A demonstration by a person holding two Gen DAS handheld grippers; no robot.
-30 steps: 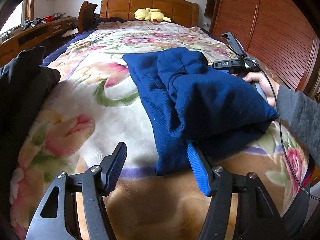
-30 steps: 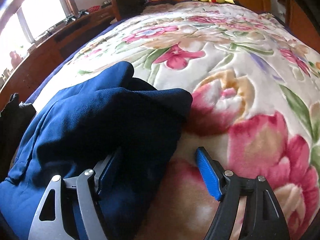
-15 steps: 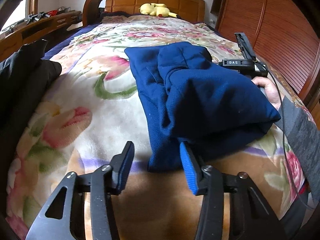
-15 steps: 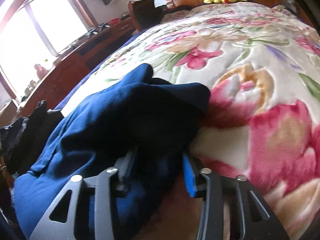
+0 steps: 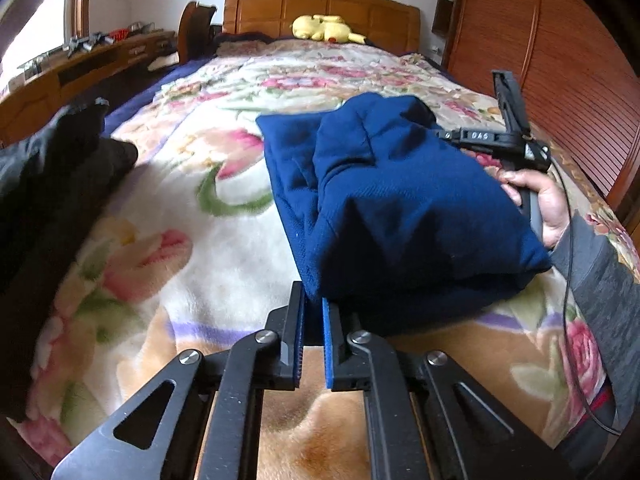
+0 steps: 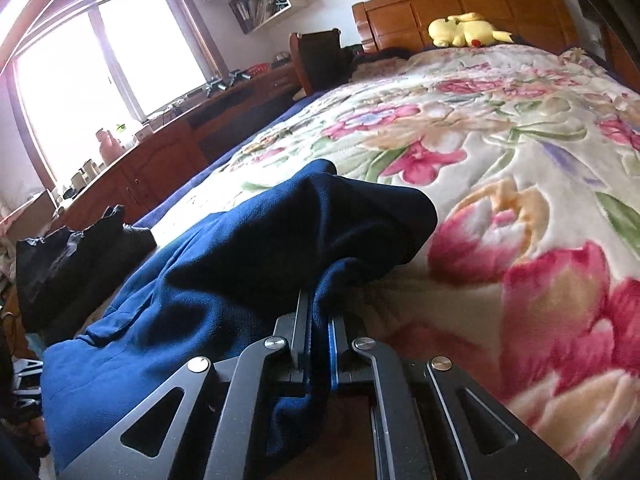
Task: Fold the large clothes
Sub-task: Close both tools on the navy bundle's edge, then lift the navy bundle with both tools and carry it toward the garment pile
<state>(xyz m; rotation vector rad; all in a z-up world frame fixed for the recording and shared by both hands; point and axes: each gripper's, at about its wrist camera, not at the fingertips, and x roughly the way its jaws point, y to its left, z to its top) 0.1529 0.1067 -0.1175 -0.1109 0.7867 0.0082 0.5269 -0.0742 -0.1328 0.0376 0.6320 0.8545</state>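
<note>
A navy blue garment (image 5: 400, 200) lies folded in a thick bundle on the floral blanket (image 5: 180, 220) of the bed. My left gripper (image 5: 313, 300) sits at the bundle's near left corner, its jaws closing to a narrow gap with the fabric's corner pinched between the tips. In the right wrist view the same garment (image 6: 240, 280) spreads to the left. My right gripper (image 6: 318, 312) is closing tight on a fold of its near edge, cloth filling the gap. The left wrist view also shows the right gripper's body (image 5: 508, 136) and the person's hand (image 5: 548, 208) behind the bundle.
A black garment (image 5: 52, 168) is heaped at the bed's left edge. A yellow plush toy (image 5: 326, 29) rests by the wooden headboard (image 5: 320, 4). A wooden wardrobe (image 5: 560, 60) lines the right side. A long wooden desk (image 6: 160, 160) runs under the window.
Both grippers went from wide open to shut, each taking hold of the navy garment's near edge. The right gripper turned and shifted, and the left came in closer to the corner.
</note>
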